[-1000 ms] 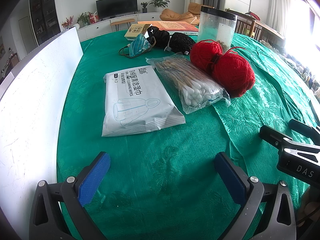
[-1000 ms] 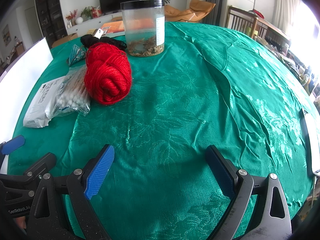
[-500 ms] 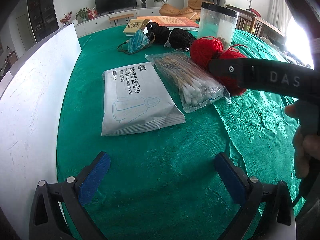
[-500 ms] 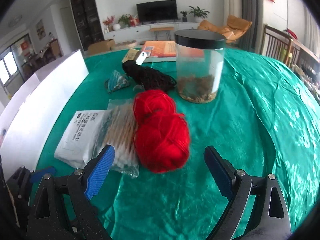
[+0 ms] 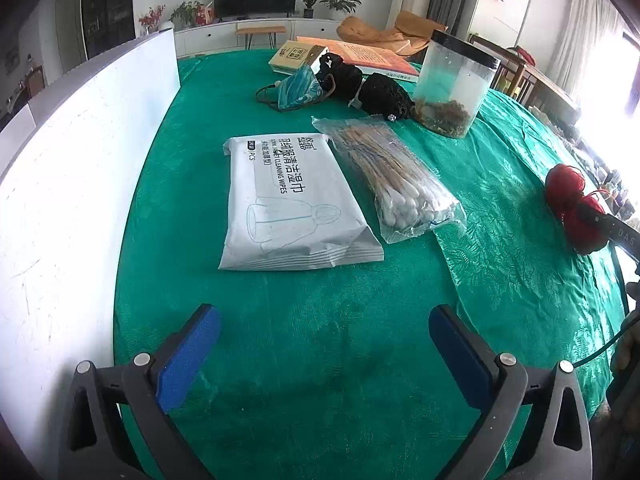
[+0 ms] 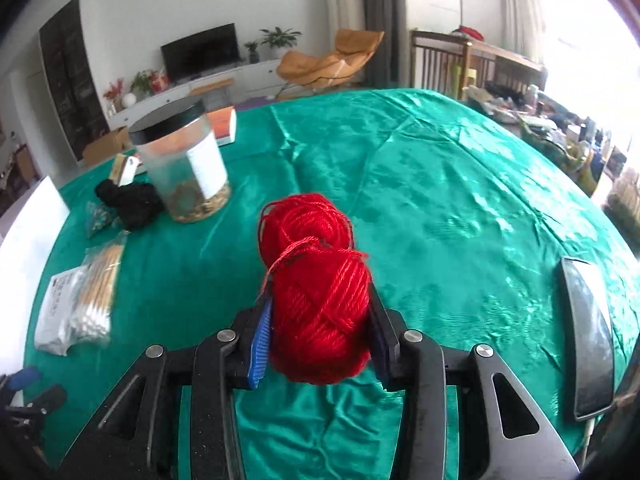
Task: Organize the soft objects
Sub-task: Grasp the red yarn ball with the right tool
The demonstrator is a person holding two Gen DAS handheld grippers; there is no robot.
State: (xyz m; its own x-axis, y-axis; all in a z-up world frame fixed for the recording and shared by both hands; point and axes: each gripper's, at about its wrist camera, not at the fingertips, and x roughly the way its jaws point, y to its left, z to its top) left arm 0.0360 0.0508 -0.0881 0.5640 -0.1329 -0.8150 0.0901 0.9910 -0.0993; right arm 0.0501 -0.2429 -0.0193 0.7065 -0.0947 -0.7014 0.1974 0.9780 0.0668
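Observation:
A skein of red yarn (image 6: 316,280) sits between the blue pads of my right gripper (image 6: 320,308). The jaws are closing and the pads press into its sides; it is held just above the green tablecloth (image 6: 440,200). In the left wrist view the same red yarn (image 5: 572,208) shows at the far right. My left gripper (image 5: 324,320) hangs open over bare cloth, with nothing between its fingers. Ahead of it lie a white wipes pack (image 5: 288,200) and a clear bag of cotton swabs (image 5: 400,176). Farther back are a blue face mask (image 5: 298,88) and black mesh bundles (image 5: 372,88).
A clear jar with a black lid (image 5: 452,84) stands behind the swabs. A white board (image 5: 72,160) runs along the table's left side. A book (image 5: 360,54) and a small box (image 5: 296,54) lie at the back. A dark flat device (image 6: 588,336) lies at the right.
My right gripper swung over to the red yarn, closed on it and carried it to the right, away from the swab bag. The left gripper stayed put and open.

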